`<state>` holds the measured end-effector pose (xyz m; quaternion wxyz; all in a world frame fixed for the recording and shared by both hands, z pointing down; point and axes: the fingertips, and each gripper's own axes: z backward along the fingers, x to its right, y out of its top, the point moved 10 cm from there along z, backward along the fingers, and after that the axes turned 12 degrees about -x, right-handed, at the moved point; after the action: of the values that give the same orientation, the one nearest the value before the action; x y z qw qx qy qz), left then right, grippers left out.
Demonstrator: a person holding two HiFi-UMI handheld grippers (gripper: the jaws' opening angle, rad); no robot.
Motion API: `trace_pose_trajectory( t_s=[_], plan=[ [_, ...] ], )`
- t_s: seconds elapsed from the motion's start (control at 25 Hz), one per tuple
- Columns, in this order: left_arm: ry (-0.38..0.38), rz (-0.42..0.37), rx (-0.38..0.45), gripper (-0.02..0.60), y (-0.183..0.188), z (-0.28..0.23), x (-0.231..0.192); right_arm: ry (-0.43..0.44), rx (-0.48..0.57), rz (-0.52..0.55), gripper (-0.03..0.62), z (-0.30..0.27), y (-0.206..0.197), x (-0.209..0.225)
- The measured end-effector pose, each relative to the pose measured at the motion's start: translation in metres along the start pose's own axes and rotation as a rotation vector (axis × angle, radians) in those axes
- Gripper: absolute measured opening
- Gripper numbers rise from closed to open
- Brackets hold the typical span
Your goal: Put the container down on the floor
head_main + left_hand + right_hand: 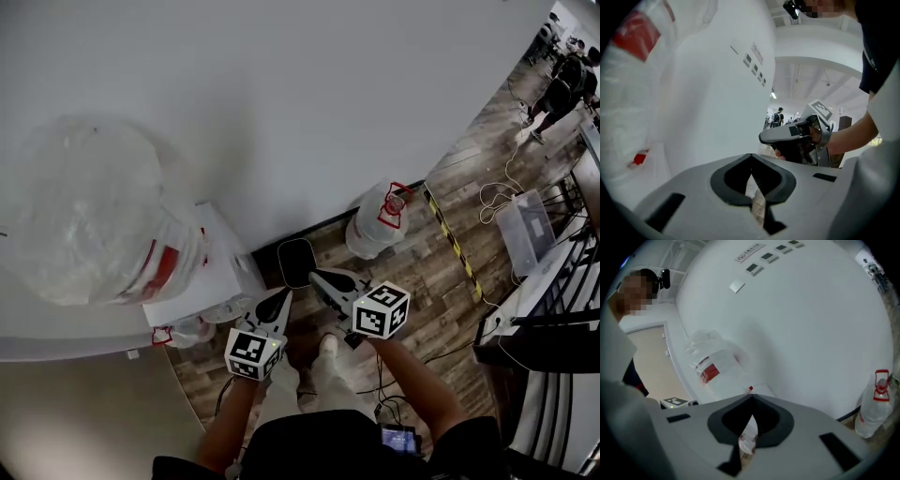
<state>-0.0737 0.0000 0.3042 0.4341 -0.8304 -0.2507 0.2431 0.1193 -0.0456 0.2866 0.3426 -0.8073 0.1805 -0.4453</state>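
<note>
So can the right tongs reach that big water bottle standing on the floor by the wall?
Probably yes. The water bottle stands in the open, with nothing between it and the right tongs. The tongs are shut and empty, so they must open first.

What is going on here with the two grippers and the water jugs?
A person holds a gripper in each hand, facing a white wall. The left gripper and right gripper both have jaws together, gripping nothing. A large plastic-wrapped water jug rests on a white stand at left; a second jug stands upright on the wooden floor by the wall.
</note>
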Motion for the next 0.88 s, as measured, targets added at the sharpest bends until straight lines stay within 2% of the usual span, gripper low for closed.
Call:
trace_pose_trajectory(
  t_s=[0.16,0.4,0.64,0.88],
  plan=[
    [-0.002,-0.038,0.028,0.018,0.037,0.016,0.014,0.017,0.010,0.090,0.029,0.018,0.027,-0.019],
    [0.004,-0.026,0.062,0.018,0.074,0.028,0.037,0.053,0.027,0.175,0.029,0.051,0.057,-0.032],
    [0.043,0.005,0.139,0.018,0.092,0.035,0.051,0.076,0.031,0.230,0.029,0.071,0.071,-0.033],
    [0.069,-0.023,0.160,0.018,0.107,0.045,0.055,0.105,0.044,0.262,0.029,0.074,0.083,-0.045]
  ],
)
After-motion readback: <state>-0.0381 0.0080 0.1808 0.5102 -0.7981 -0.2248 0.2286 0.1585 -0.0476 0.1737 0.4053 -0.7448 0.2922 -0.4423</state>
